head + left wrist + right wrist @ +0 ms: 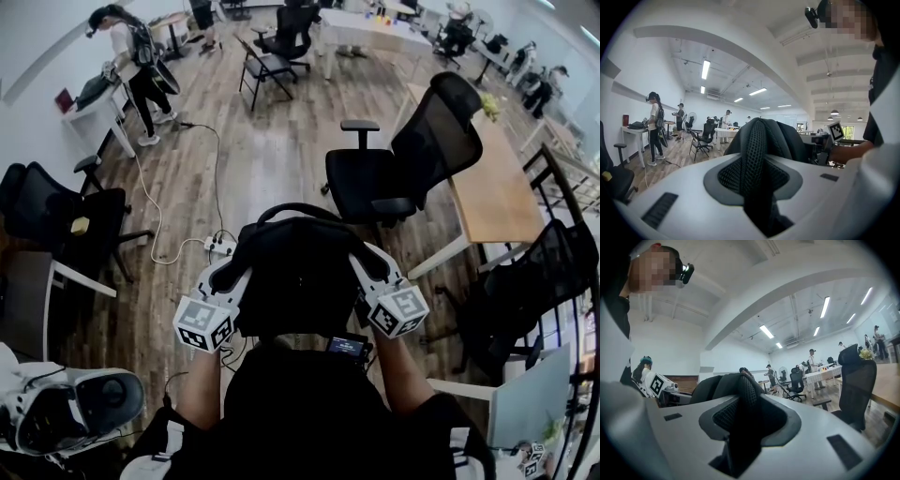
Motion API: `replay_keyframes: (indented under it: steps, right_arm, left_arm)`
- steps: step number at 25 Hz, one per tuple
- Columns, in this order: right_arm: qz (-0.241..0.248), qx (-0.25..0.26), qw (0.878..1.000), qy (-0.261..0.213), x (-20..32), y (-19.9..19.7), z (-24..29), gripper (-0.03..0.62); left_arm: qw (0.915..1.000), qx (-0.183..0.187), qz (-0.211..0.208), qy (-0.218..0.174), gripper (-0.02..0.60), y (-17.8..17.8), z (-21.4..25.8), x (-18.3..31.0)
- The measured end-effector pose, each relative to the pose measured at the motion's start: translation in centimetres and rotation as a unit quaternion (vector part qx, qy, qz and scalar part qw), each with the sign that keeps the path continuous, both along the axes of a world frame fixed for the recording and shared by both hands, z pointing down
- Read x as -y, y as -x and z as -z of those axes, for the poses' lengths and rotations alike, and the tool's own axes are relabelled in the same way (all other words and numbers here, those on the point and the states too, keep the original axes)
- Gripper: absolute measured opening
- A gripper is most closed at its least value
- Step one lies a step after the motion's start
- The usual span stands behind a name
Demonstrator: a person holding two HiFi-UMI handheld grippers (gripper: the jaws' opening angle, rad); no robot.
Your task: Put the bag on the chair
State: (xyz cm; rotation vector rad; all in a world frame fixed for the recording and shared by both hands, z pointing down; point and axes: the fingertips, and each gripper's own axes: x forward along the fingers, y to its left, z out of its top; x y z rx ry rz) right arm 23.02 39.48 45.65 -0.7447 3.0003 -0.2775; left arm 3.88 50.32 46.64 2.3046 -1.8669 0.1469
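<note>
Currently: bag (300, 272), black, held off the floor before the person, near the chair (375, 183) and not yet on it. Left gripper (236, 274) pinches one mesh strap (757, 140); right gripper (366, 265) pinches a second mesh strap (746, 394). A grip on each side likely keeps the bag level and upright for lowering onto the seat

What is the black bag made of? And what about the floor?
The bag looks like matte black woven fabric. Its strap seems to be padded mesh, as tiny holes cover it. The floor looks like wood planks, or maybe wood-look laminate, with brown grain lines, plank seams and a slight sheen.
</note>
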Motion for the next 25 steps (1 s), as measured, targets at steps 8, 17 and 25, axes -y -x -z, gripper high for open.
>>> replay_keyframes:
  steps: [8,17,25]
  right_arm:
    - [-0.003,-0.013,1.0,-0.016,6.2,4.7,0.2,0.129]
    - [-0.014,-0.013,1.0,-0.019,12.8,10.8,1.7,0.129]
    - [-0.012,-0.003,1.0,-0.016,17.2,14.5,2.0,0.127]
  left_arm:
    - [1.0,-0.004,-0.005,-0.002,0.107,4.8,-0.2,6.6]
    - [0.9997,-0.008,-0.023,-0.004,0.106,11.1,1.3,13.4]
    - [0.9996,0.0,-0.027,-0.011,0.107,14.9,2.1,18.0]
